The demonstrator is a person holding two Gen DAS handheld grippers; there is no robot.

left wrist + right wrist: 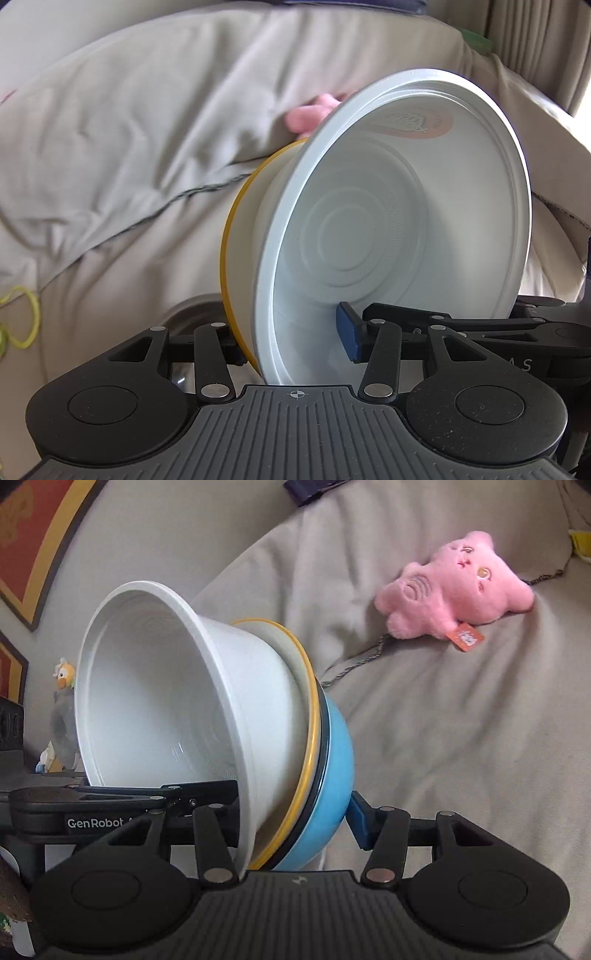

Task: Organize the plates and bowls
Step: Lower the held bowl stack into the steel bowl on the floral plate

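Left gripper (pixel 295 339) and right gripper (pixel 295 819) both clamp the nested stack: smooth ribbed white plastic bowl (pixel 388 229); yellow-rimmed bowl (pixel 310 731); glossy blue bowl (pixel 328 805); fuzzy pink plush (pixel 454 587) at two o'clock.

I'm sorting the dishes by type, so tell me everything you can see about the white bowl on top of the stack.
The white bowl looks like thin matte plastic, deep, with a flared rolled rim and moulded concentric rings on its floor. A peach sticker sits on its inner wall. It is tipped on its side, nested inside a yellow-rimmed bowl, which sits in a blue bowl. The left gripper and the right gripper each clamp the stack's edge, one of the fingers inside the white bowl. It hangs above a beige sofa.
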